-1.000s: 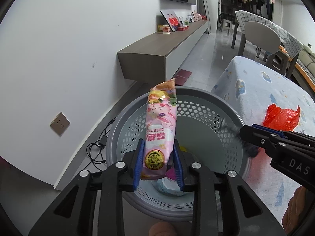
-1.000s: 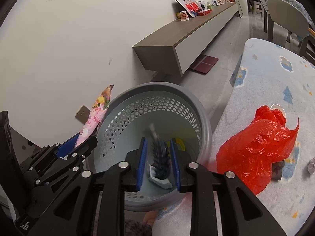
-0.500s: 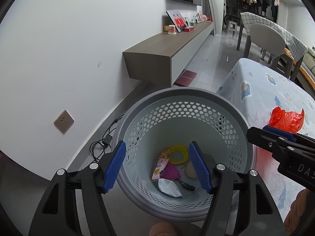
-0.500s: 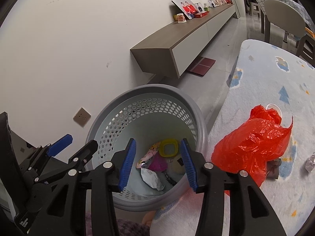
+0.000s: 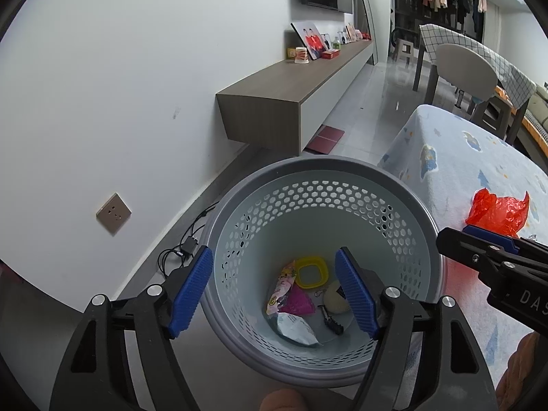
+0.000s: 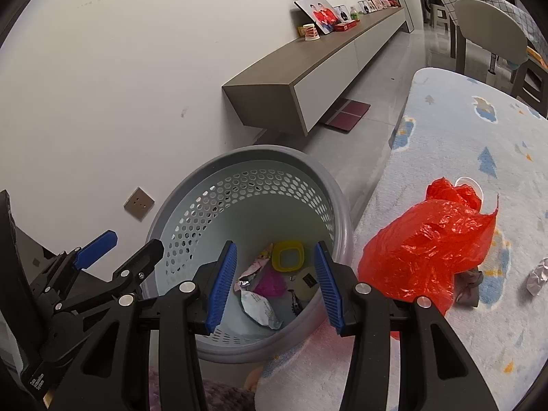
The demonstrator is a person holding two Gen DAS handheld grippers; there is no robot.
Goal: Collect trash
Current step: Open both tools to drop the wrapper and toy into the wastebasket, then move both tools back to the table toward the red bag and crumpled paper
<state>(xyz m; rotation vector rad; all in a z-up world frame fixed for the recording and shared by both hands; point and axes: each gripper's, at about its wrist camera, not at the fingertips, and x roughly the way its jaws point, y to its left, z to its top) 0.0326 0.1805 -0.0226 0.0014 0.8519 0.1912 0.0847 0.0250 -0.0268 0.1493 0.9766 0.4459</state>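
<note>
Both the left gripper [image 5: 274, 287] and the right gripper [image 6: 275, 282] hung wide open and empty above the grey basket [image 6: 328, 185]. Their loads, the pink wrapper [image 5: 282, 286] and the dark brush [image 5: 330, 318], lay on its floor, where a second earlier both were still clamped. Farther out on the table, the red bag [image 6: 428, 239] and the foil scrap [image 6: 537, 277] remained; the slippery bag might slide off the edge if pinched carelessly.
</note>
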